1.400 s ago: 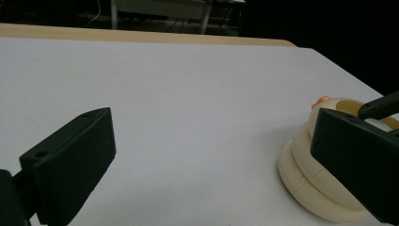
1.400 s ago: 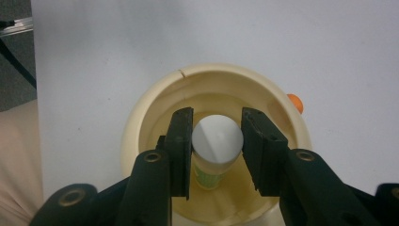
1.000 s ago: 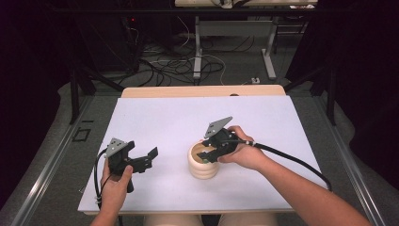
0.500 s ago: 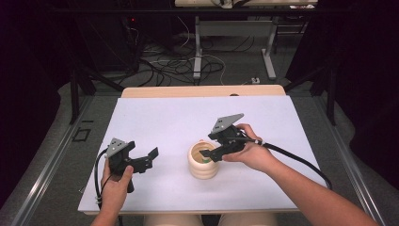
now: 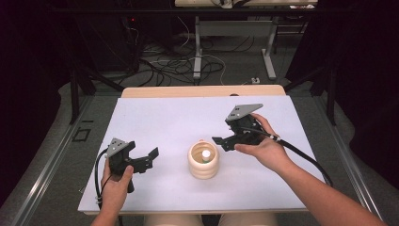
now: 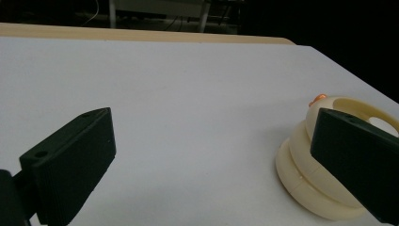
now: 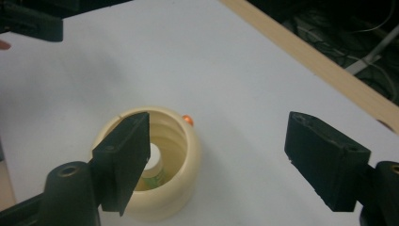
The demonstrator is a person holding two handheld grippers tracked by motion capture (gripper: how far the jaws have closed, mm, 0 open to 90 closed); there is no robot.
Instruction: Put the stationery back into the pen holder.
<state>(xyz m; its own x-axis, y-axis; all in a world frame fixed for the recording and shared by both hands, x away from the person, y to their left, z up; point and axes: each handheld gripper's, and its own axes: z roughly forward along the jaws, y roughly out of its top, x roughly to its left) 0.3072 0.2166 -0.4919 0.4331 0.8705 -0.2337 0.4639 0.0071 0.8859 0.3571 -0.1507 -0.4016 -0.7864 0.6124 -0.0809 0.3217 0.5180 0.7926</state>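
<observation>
Now that the right gripper (image 5: 225,140) has lifted off the pot (image 5: 203,161), wide-jawed like the left gripper (image 5: 147,158), a small bottle (image 5: 205,154) sits inside, apparently delivered.

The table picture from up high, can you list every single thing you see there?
ribbed pot: one, cream, near the table's middle front
small bottle: one, white cap, greenish body, inside the pot
orange bead: one, at the pot's rim
table: one, white top with a wooden far edge
cables: several, on the floor beyond the table
left hand-held gripper: one, black, open, left of the pot
right hand-held gripper: one, black, open, right of the pot
</observation>
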